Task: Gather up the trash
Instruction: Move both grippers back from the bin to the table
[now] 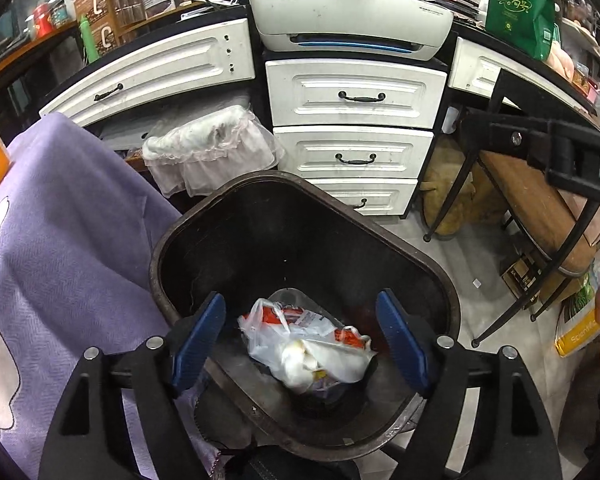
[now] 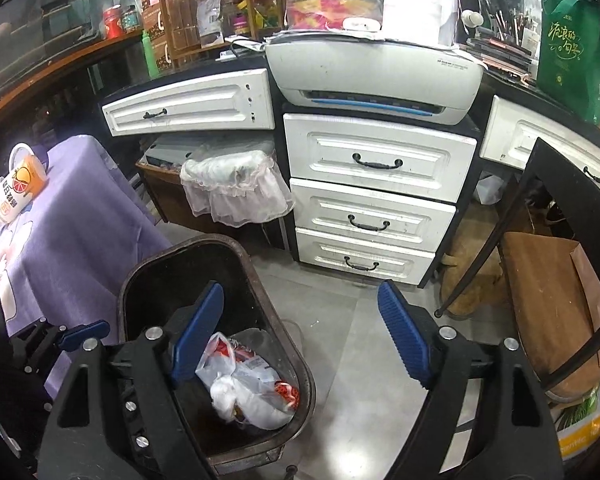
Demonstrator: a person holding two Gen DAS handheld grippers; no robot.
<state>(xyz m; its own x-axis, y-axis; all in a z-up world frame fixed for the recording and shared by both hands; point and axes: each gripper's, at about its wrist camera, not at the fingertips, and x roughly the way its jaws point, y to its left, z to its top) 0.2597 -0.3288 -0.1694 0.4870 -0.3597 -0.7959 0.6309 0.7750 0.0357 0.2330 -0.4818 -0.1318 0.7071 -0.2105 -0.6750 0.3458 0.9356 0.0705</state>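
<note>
Left wrist view puts our left gripper (image 1: 300, 340) directly above the trash bin (image 1: 440, 276), jaws spread and empty; the plastic bag of trash (image 1: 300, 344) lies on the bin floor below; our right gripper (image 2: 300, 336), also spread empty, hangs right of it.

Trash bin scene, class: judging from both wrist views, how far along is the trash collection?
Done: a tied white plastic bag of rubbish lies inside the dark trash bin. In hand: nothing; the left gripper is open above the bin, and the right gripper is open and empty. Left: no other loose trash can be identified for certain.
</note>
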